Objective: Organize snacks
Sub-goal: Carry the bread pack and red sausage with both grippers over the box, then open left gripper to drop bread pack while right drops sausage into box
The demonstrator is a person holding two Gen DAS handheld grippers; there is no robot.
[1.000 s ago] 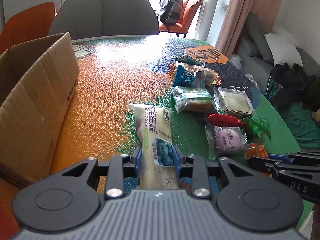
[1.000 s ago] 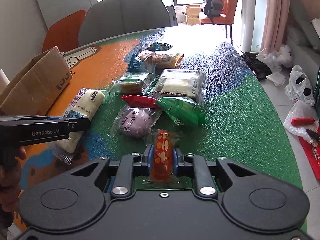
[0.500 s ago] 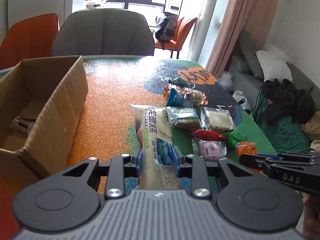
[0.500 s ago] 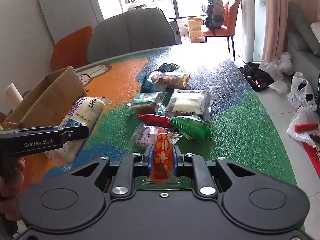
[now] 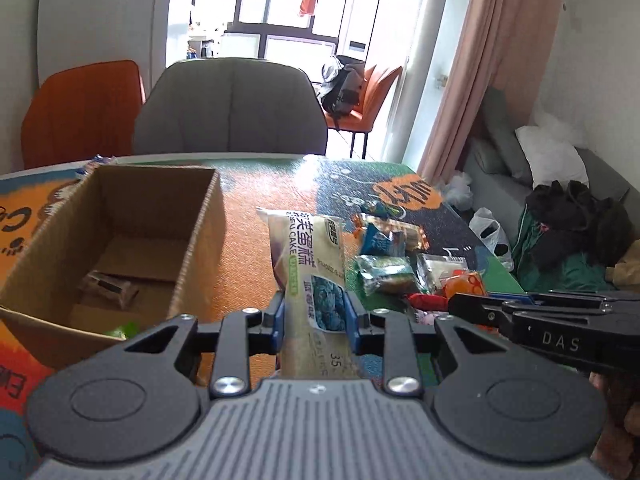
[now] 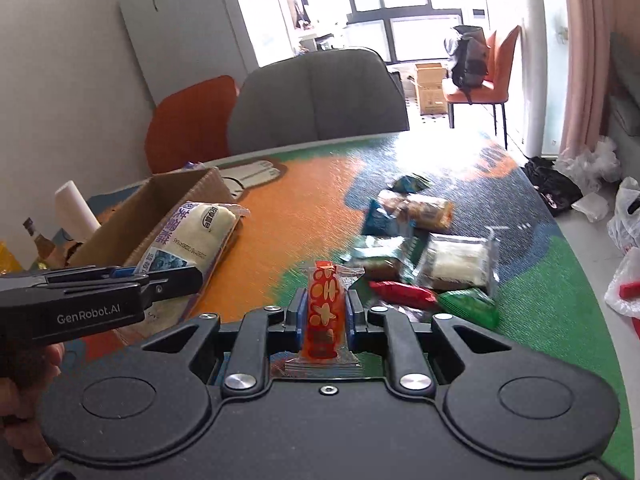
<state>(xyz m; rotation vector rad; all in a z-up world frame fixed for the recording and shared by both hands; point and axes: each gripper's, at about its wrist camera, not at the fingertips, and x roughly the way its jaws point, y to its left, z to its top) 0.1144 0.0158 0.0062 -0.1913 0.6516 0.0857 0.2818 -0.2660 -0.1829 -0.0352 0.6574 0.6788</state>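
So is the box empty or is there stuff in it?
Not empty. The left wrist view looks into the open box: a clear wrapped snack lies on its floor, and something green peeks by the near wall.

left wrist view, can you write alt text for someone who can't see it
The left gripper holds a pale cake packet in its jaws above a colourful table. An open cardboard box sits left, loose snacks right, beside the right gripper.

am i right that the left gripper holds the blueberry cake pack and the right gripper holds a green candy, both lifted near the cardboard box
Not quite: the right gripper holds an orange candy, not green, as the right wrist view shows. The left gripper does hold the blueberry cake pack near the cardboard box.
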